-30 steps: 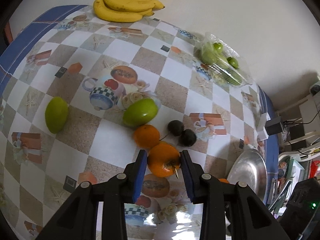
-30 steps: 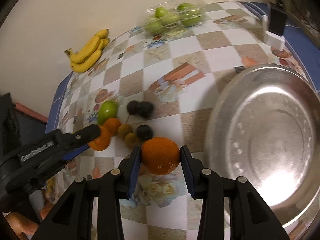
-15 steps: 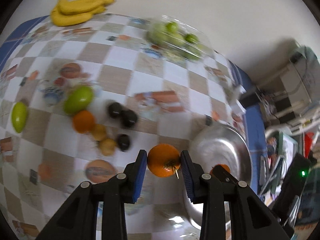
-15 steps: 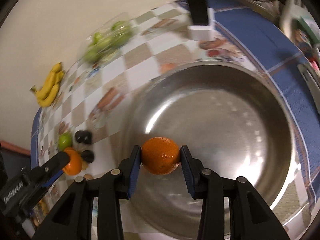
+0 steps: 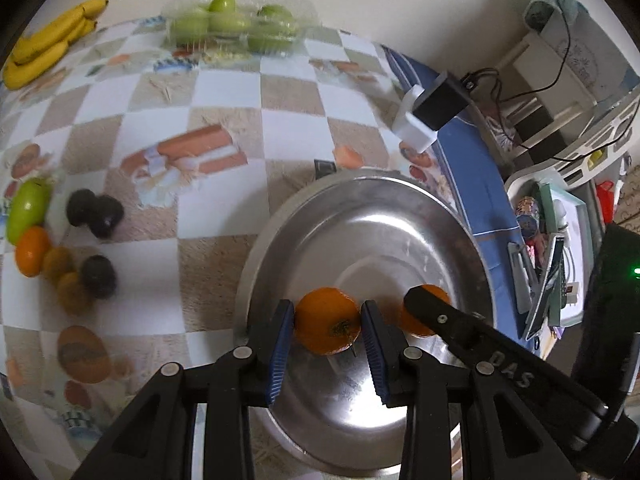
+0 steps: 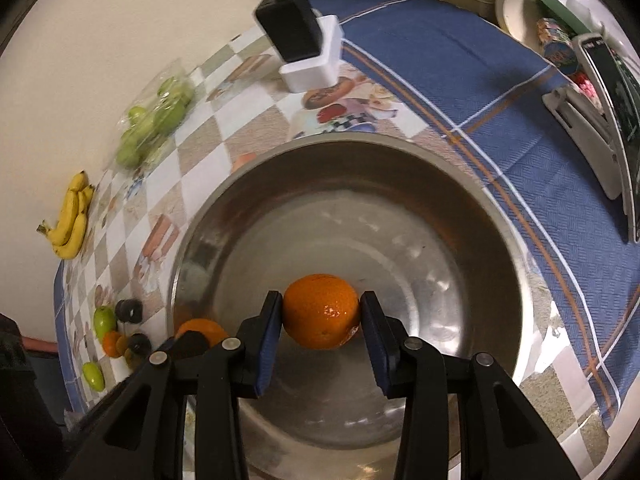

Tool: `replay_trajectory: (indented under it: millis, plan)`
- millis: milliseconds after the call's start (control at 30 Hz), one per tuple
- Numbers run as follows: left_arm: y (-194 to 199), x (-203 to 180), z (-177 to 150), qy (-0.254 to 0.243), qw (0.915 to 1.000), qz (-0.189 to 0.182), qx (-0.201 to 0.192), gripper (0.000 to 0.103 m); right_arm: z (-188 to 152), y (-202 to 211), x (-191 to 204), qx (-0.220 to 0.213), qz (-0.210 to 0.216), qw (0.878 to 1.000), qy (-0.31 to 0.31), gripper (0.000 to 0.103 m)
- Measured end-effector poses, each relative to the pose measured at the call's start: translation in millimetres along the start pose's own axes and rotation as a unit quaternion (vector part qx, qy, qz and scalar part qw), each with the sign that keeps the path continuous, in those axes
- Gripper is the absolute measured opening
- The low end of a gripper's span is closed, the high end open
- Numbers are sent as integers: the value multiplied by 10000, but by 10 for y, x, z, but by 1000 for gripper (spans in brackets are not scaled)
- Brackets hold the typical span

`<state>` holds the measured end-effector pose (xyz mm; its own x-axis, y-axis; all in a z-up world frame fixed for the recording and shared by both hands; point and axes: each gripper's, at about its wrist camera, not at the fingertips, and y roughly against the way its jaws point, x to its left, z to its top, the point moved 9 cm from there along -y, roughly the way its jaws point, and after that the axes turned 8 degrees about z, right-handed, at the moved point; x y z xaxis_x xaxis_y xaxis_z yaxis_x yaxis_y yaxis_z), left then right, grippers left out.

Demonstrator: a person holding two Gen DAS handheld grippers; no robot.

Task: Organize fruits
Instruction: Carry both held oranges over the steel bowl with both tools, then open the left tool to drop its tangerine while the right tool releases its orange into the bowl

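Left wrist: left gripper (image 5: 327, 326) clamps an orange (image 5: 327, 320), stem toward camera, over the bowl (image 5: 360, 200); right gripper (image 6: 322, 316) grips another orange (image 6: 320, 310).

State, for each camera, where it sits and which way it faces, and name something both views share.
Left wrist: sits on the left gripper, looking along its fingers down into the metal bowl; the left orange is clamped, right gripper alongside.
Right wrist: sits on the right gripper, over the bowl, holding the right orange.
Shared: bowl, both oranges, bananas.
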<state>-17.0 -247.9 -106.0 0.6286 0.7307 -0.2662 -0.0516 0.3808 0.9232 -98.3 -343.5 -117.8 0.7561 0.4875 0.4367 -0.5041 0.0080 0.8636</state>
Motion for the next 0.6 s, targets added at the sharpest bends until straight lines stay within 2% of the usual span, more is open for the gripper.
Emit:
replay_trajectory:
  millis: [100, 233, 367, 500, 600]
  plan:
    - [-31, 26, 14, 27, 10000, 37, -26, 37, 28, -39, -17, 11, 40, 10000, -5, 41]
    - [-56, 80, 59, -29, 9996, 261, -140, 37, 18, -68, -17, 25, 23, 10000, 9, 41]
    - [-81, 119, 116, 28, 9995, 233, -195, 37, 15, -93, -2, 40, 25, 10000, 14, 41]
    - [-76, 202, 151, 37, 9988, 398, -288, 37, 7, -112, 34, 48, 36, 10000, 74, 41]
    - [-67, 272, 179, 191, 9989, 330, -284, 37, 6, -129, 68, 62, 70, 9999, 127, 41]
